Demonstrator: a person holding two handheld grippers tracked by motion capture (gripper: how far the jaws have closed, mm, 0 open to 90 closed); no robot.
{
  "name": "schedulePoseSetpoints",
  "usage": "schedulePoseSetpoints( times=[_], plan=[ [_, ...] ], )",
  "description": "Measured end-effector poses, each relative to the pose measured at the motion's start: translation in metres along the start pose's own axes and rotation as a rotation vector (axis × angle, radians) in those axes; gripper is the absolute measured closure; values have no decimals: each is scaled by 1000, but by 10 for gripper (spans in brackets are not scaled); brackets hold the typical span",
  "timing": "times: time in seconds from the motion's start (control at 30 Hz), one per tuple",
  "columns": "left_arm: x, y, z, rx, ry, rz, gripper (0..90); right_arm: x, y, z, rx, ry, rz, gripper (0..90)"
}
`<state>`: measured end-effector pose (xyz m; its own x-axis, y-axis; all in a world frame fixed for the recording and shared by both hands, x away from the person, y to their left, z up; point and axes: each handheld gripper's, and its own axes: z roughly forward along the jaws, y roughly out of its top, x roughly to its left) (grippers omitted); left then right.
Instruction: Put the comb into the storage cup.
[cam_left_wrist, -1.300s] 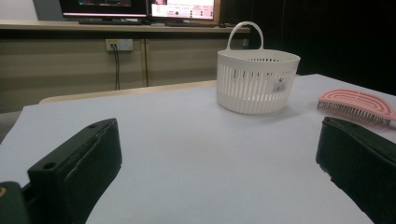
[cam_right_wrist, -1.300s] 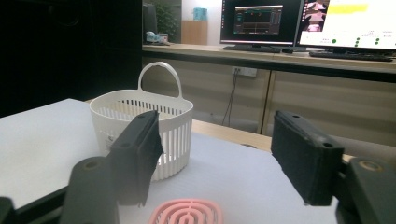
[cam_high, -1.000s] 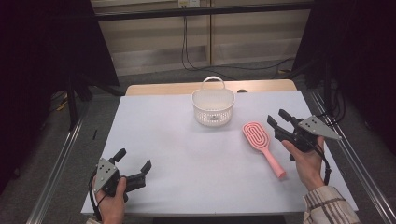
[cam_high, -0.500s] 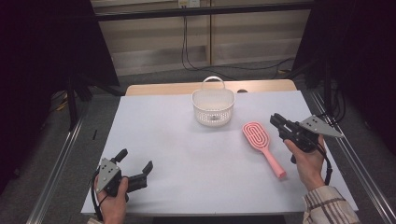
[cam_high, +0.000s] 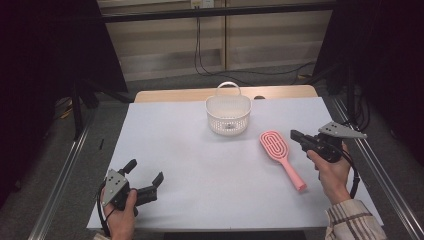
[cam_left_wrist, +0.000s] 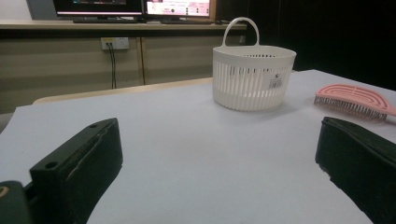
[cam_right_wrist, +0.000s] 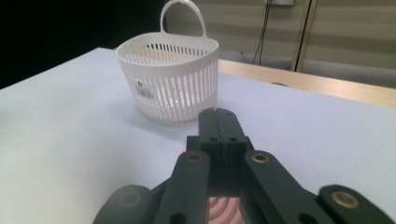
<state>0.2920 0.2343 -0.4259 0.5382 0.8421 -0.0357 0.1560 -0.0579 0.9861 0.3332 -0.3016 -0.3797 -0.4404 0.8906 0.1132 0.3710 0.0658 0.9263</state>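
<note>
Beside the hairbrush (cam_high: 281, 156), right gripper (cam_high: 296, 135) jaws newly together.

In the right gripper view the closed jaws cover nearly all of the pink hairbrush (cam_right_wrist: 225, 209); a sliver of its ridged head shows beneath them. The left gripper view cuts the brush's handle off at the right edge. The label on the white basket (cam_left_wrist: 252, 77) is probably printed, but too small to read.
</note>
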Motion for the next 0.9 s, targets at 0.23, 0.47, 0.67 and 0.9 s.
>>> schedulePoseSetpoints(
  times=[0.23,0.47,0.67,0.9],
  plan=[
    [0,1,0,-10,-2,-1,8,-3,-1,-5,96,-3,15,900],
    [0,1,-1,-13,0,3,8,-7,-2,-6,136,13,16,900],
    [1,1,-2,-10,4,6,8,-7,-4,-5,187,9,9,900],
    [1,1,-1,-10,1,5,8,-2,-3,-5,268,62,-9,900]
  ],
)
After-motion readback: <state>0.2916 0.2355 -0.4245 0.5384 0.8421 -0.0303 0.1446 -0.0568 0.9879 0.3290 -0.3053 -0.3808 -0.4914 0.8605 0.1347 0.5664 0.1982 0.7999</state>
